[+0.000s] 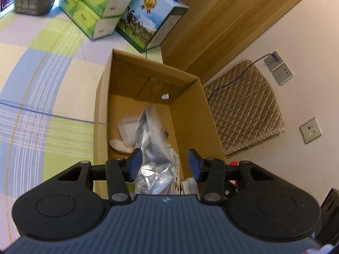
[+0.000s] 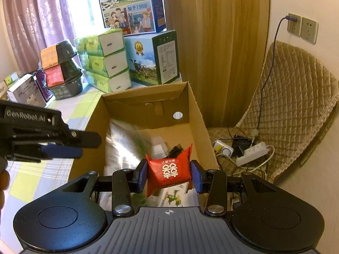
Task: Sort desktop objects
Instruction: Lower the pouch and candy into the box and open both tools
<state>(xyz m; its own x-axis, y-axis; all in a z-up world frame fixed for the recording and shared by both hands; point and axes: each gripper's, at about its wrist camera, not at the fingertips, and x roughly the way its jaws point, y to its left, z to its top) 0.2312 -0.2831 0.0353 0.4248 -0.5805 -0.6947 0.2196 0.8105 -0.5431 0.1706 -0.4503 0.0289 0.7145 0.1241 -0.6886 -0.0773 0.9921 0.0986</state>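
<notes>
The right gripper (image 2: 169, 174) clamps a red candy packet (image 2: 168, 172) above the near end of the open cardboard box (image 2: 197, 114), inside its right wall. The left gripper (image 1: 164, 163) hangs spread and empty over the box, a silver foil bag (image 1: 153, 148) below it among white items. The box's far end lies bare.

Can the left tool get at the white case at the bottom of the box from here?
Probably not directly: the left tool is open over the cardboard box, but the silver bag stands between it and the white case.
</notes>
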